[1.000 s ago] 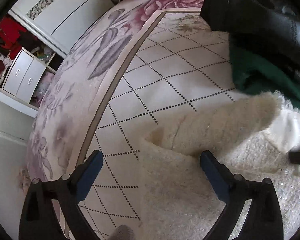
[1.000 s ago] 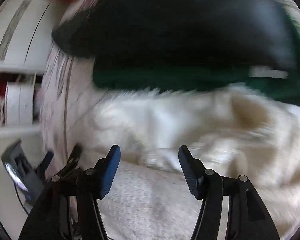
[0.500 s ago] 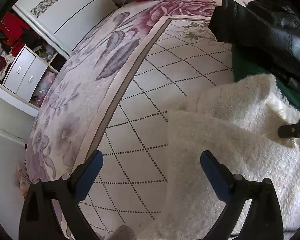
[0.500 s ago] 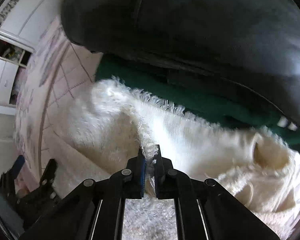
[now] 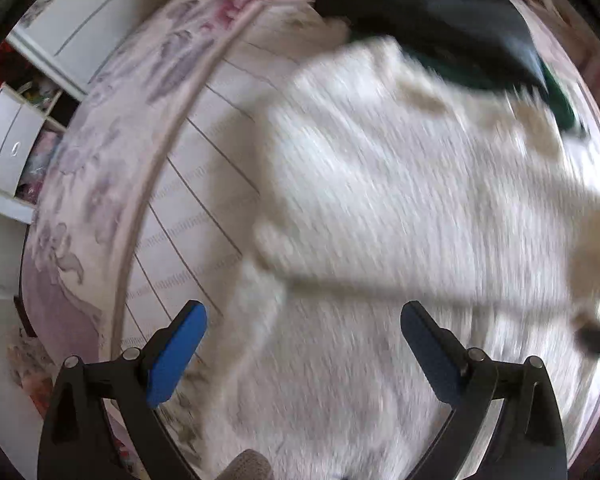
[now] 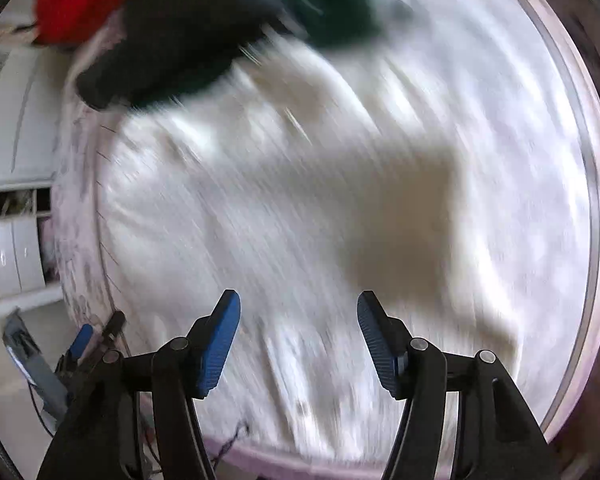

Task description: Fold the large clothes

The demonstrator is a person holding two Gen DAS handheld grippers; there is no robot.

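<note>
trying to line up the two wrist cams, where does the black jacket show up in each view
Left wrist: the black jacket lies at the top right, past the far edge of the white fuzzy garment.
Right wrist: the black jacket lies at the top left, between the red clothing and the green garment.
Shared landmark: the green garment tucked under the jacket beside the white one shows in both views.
</note>
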